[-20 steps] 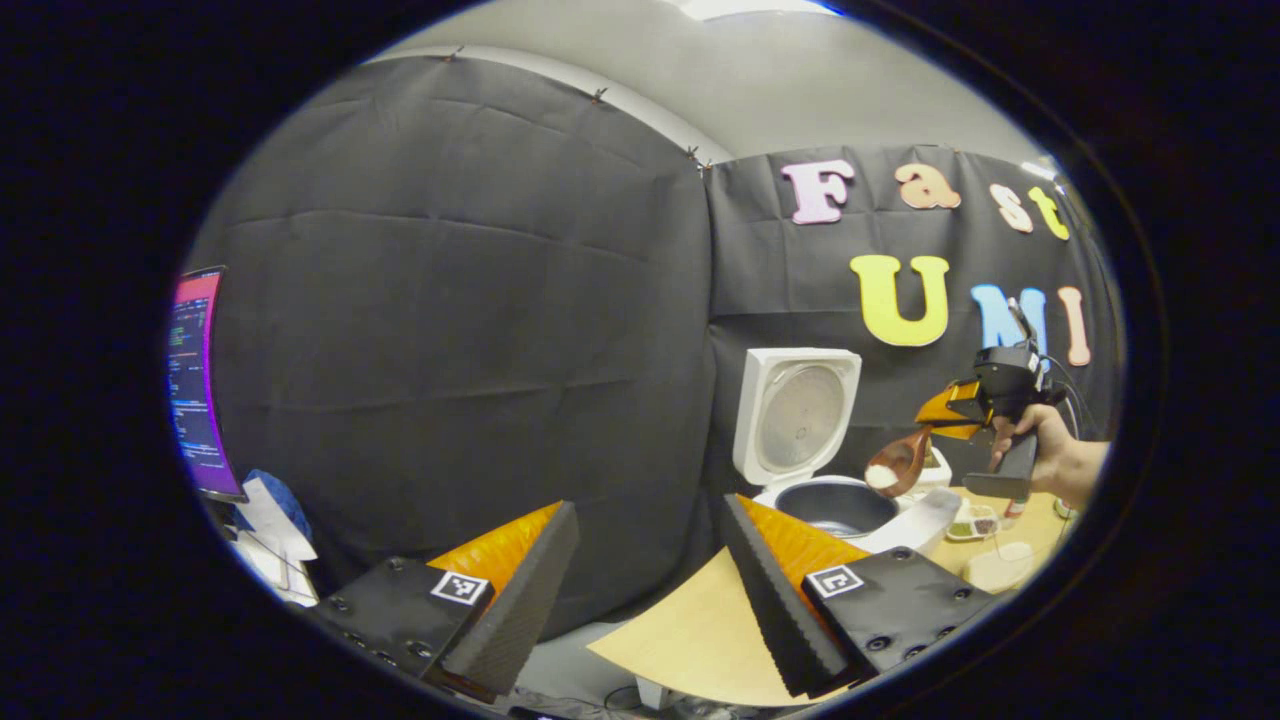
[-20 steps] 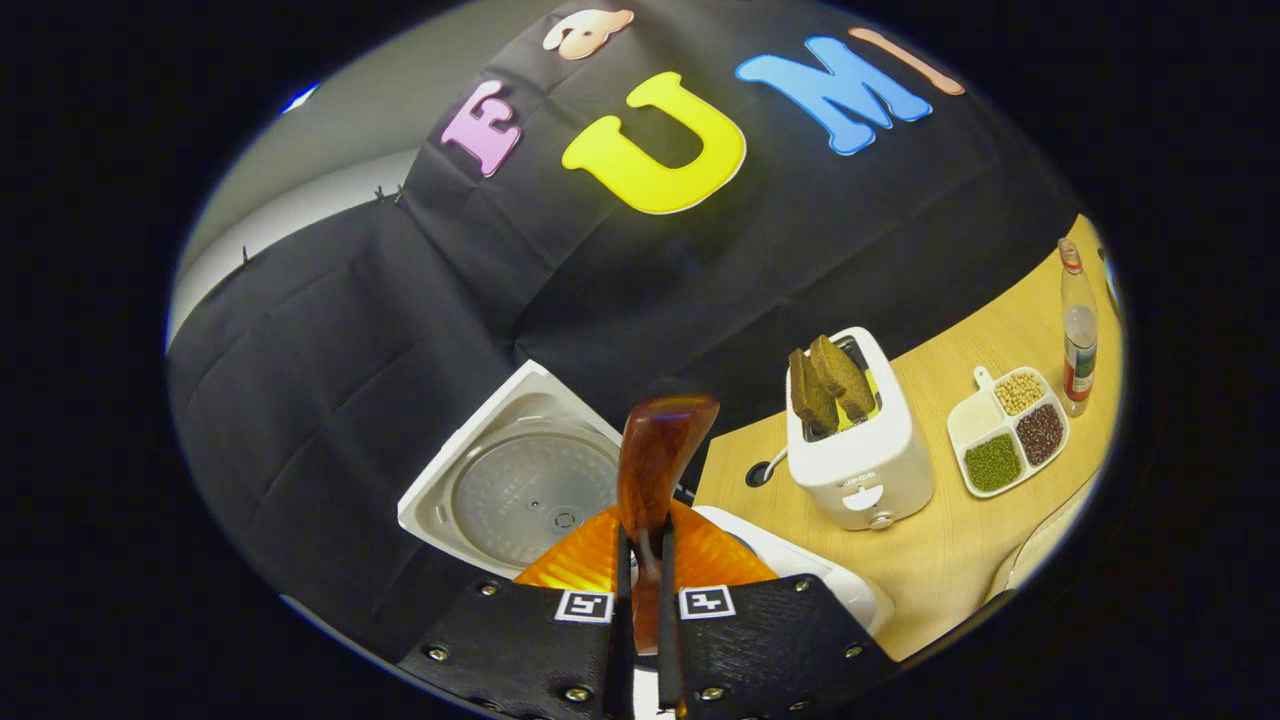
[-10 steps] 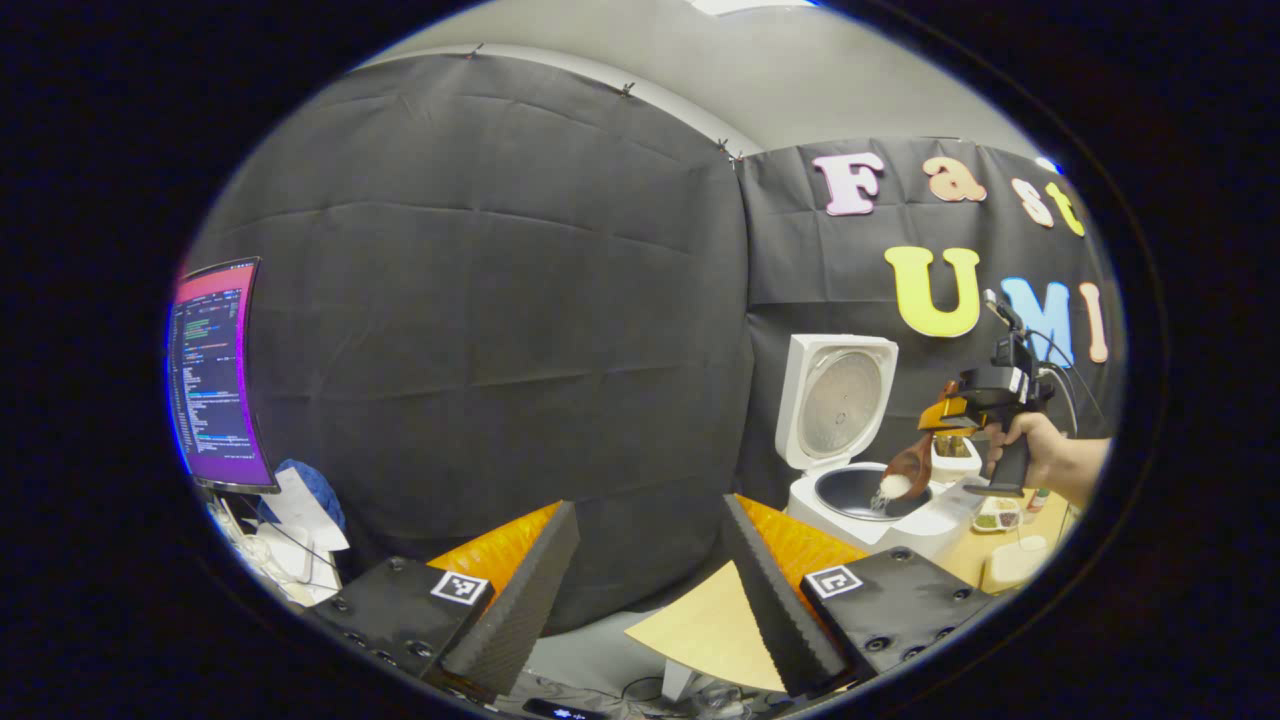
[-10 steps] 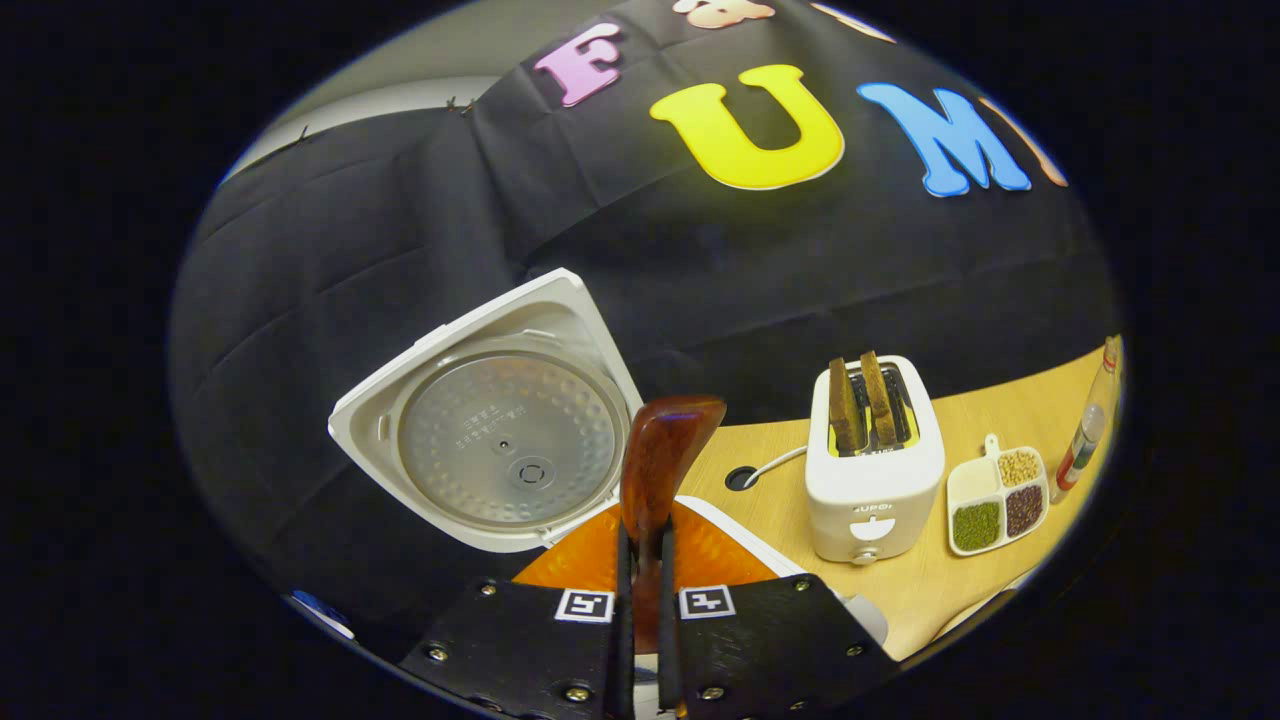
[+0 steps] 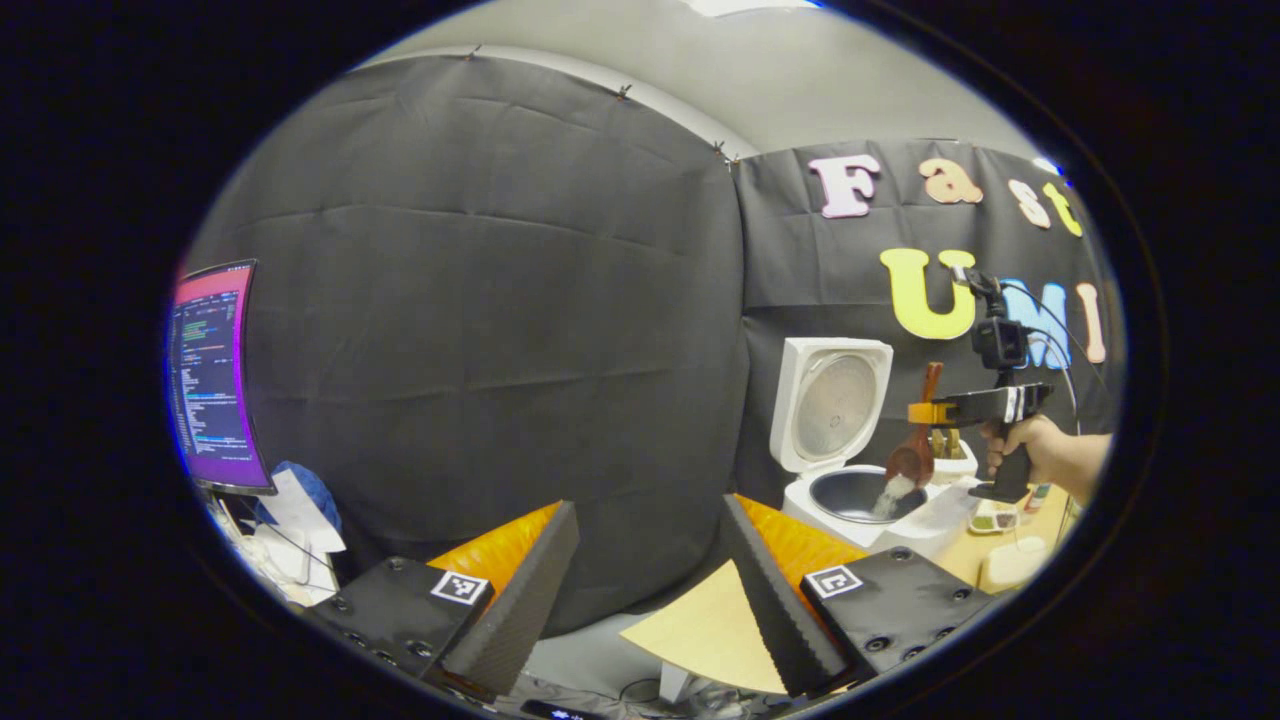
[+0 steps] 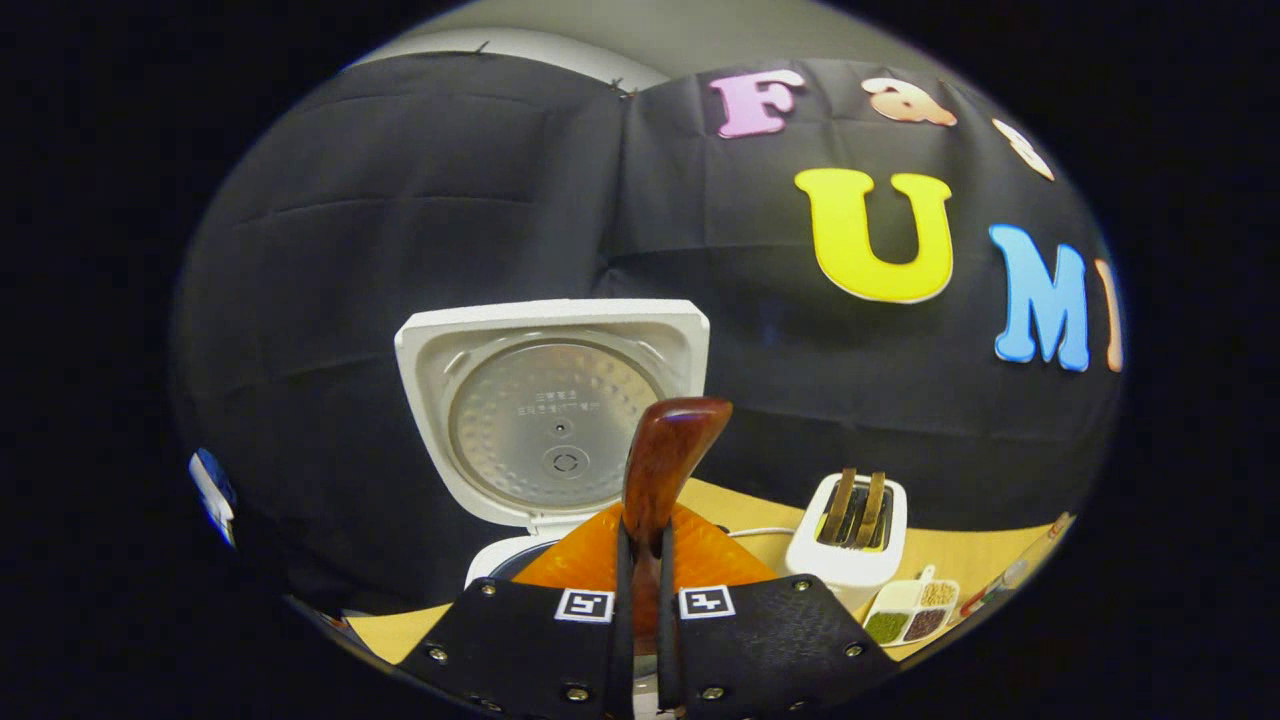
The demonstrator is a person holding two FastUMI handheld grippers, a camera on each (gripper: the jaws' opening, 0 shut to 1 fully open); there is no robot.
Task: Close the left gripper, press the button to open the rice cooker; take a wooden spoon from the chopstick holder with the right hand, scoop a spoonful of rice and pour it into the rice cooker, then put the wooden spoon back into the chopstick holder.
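Observation:
The white rice cooker point(image 5: 838, 500) stands open, its lid point(image 5: 832, 400) upright behind the dark pot. Over the pot hangs the wooden spoon point(image 5: 912, 460), bowl down, with white rice point(image 5: 893, 492) falling from it. My right gripper point(image 5: 925, 412) holds the spoon, a hand behind it. In the right gripper view, my right gripper point(image 6: 640, 610) is shut on the spoon handle point(image 6: 665, 460), with the cooker lid point(image 6: 550, 405) ahead. My left gripper point(image 5: 650, 580) stands open to the left of the cooker, holding nothing.
A white toaster point(image 6: 850, 540) with toast slices stands right of the cooker on the wooden table point(image 6: 960, 560). A divided dish of beans and grains point(image 6: 910, 618) and a bottle point(image 6: 1010, 580) lie further right. A monitor point(image 5: 210, 375) glows at far left.
My right gripper has rolled so the spoon now hangs bowl down and the rice is pouring into the pot. The left gripper has barely moved over the last half second.

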